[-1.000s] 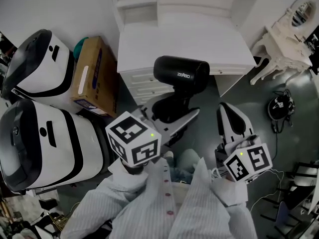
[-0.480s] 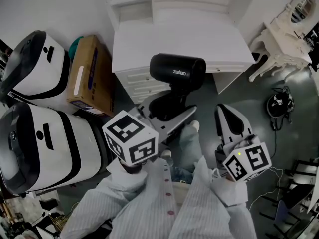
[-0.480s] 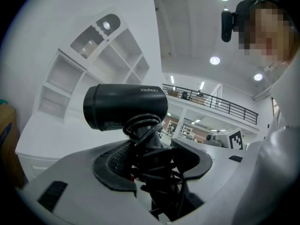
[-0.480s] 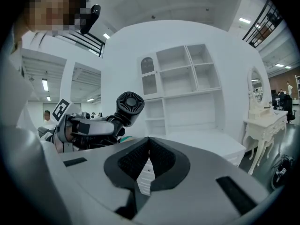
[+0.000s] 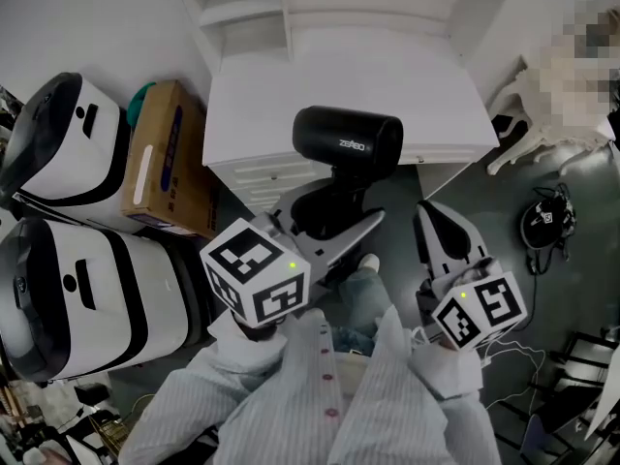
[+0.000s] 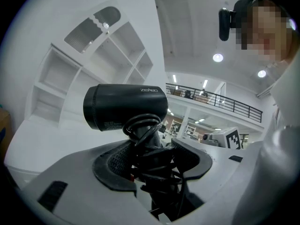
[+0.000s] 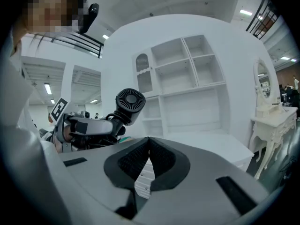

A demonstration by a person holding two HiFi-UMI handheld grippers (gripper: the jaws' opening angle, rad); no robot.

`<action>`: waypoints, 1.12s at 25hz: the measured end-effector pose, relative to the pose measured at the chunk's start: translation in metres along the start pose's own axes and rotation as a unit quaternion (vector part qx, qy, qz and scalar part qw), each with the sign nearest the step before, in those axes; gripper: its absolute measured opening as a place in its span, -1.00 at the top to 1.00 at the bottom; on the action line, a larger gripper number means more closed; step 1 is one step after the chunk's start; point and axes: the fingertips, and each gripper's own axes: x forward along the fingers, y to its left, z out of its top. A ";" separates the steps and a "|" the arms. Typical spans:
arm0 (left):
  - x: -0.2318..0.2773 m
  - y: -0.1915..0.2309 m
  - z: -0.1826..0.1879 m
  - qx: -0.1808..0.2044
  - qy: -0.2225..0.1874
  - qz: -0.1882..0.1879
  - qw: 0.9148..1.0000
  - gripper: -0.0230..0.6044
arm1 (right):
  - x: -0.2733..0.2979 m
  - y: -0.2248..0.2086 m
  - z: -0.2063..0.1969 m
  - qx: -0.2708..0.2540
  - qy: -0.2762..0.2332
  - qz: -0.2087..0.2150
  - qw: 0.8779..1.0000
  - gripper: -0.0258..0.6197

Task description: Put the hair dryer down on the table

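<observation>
The left tool clamps the hair dryer by its handle, wrapped in cord, above the worktop's front edge. The right tool is closed and empty. Released this near the edge, the dryer could topple off, or the cord could snag.

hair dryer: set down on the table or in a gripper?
Held. The left gripper clamps the hair dryer by its cord-wrapped handle, barrel on top, clear of the white table.

- The left tongs clamp the handle of the black hair dryer, whose barrel lies level above the front edge of the white worktop.
- The right tongs hang just beside it, jaws together and empty.
- A cardboard box stands left of the worktop.
</observation>
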 end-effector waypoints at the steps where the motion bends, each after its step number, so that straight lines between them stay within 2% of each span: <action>1: 0.011 0.005 0.004 0.000 0.000 0.003 1.000 0.14 | 0.006 -0.011 0.003 0.001 0.000 0.003 1.000 0.88; 16: 0.177 0.047 0.069 0.011 -0.011 0.029 0.999 0.14 | 0.052 -0.179 0.059 -0.004 -0.006 0.021 1.000 0.88; 23: 0.214 0.063 0.073 0.006 -0.016 0.046 0.999 0.14 | 0.060 -0.228 0.060 -0.007 0.001 0.023 1.000 0.88; 28: 0.222 0.084 0.079 0.003 -0.013 0.065 0.998 0.14 | 0.080 -0.244 0.058 0.007 0.007 0.032 0.999 0.88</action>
